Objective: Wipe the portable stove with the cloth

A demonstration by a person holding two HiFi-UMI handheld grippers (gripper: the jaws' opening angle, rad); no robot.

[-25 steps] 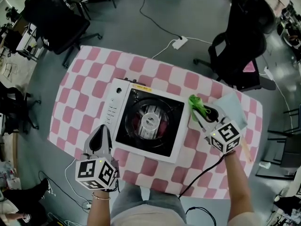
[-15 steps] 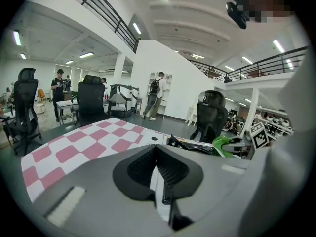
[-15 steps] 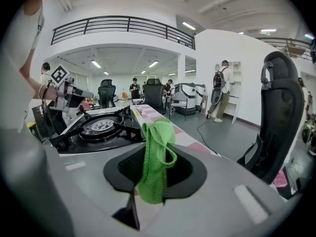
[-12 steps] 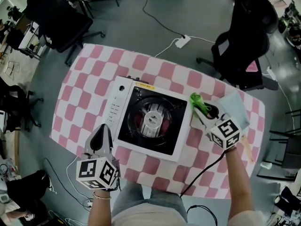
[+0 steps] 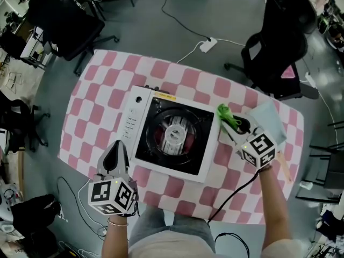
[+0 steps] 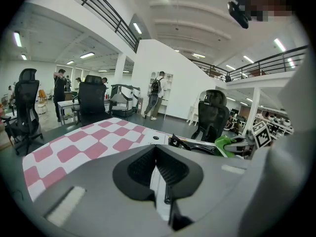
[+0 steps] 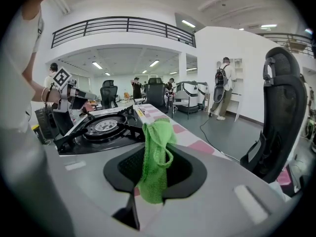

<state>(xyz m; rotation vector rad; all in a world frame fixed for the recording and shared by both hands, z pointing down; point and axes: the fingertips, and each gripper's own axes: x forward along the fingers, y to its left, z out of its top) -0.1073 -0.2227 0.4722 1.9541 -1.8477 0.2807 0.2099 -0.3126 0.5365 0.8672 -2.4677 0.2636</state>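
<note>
The portable stove (image 5: 171, 138) has a white body, a black top and a round burner, and sits in the middle of the checked table. My right gripper (image 5: 230, 123) hovers at the stove's right edge, shut on a green cloth (image 5: 226, 115). In the right gripper view the cloth (image 7: 155, 154) hangs bunched between the jaws, with the stove (image 7: 101, 127) to the left beyond it. My left gripper (image 5: 114, 153) is shut and empty near the table's front edge, just left of the stove's front corner. Its own view shows the jaws (image 6: 157, 151) closed and the stove (image 6: 195, 144) ahead.
A pink-and-white checked cloth (image 5: 97, 98) covers the table. A pale blue cloth (image 5: 267, 120) lies at the right, behind my right gripper. Black office chairs stand at the back right (image 5: 274, 47) and back left (image 5: 64, 20). A power strip (image 5: 207, 46) and cable lie on the floor.
</note>
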